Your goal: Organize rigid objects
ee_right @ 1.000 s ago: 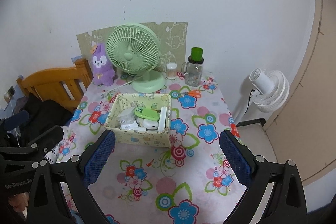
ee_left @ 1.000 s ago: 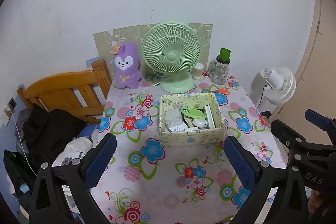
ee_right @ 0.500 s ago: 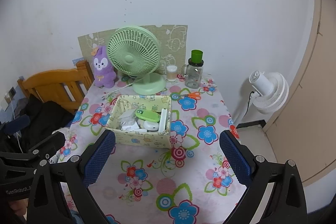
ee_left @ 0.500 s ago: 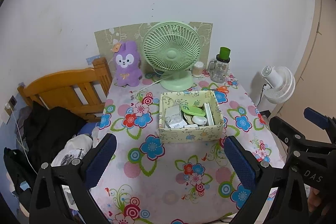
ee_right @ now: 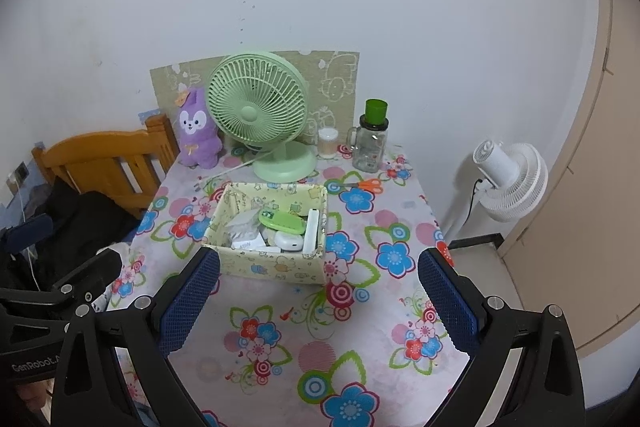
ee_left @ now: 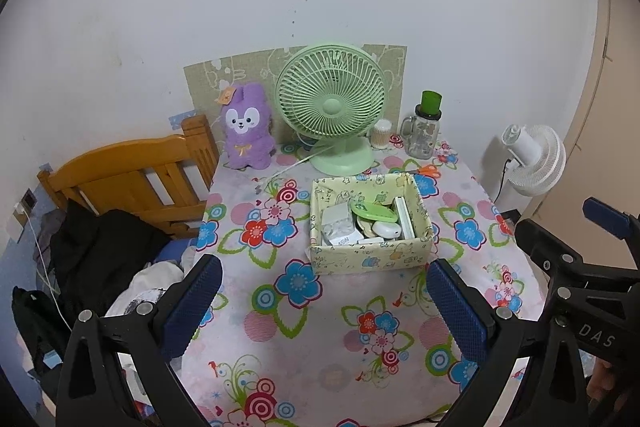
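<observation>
You held both the left gripper [ee_left: 323, 301] and right gripper [ee_right: 319, 291] spread and empty. They hung apart above the table's near edge, probably because the box [ee_left: 370, 259] looked full.

Floral tablecloth [ee_left: 304, 323]; pale-green fan [ee_left: 332, 107]; purple plush [ee_left: 246, 127]; yellow-green patterned box [ee_left: 372, 259].

- I'm looking into a home bedroom: a wooden bed frame [ee_left: 132, 171] with clothes [ee_left: 100, 251] heaped beside it.
- A floral tablecloth [ee_right: 320, 339], purple plush rabbit [ee_left: 245, 127] and green desk fan [ee_left: 332, 107] look domestic.
</observation>
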The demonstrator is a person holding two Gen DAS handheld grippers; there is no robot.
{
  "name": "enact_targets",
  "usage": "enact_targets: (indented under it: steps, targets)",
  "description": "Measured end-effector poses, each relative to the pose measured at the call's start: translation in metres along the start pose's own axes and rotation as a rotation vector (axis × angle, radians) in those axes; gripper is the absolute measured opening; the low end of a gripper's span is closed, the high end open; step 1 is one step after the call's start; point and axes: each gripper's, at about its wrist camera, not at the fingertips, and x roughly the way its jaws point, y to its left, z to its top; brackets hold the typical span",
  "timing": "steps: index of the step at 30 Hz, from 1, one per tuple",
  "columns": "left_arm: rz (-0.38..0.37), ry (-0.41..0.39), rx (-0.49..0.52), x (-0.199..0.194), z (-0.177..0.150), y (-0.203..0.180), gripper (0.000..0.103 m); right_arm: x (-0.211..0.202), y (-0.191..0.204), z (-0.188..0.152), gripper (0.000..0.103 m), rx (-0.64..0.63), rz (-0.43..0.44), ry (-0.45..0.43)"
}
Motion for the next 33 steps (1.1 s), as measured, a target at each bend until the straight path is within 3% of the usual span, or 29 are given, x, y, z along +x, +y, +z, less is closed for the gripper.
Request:
enact_targets:
  steps: [33]
  targets:
    - [-0.025, -0.008, 0.001, 0.0018, 0.0014, 0.0005, 0.103, -0.0013, 0.0002, 0.0035, 0.101, 0.007, -0.004, -0.002]
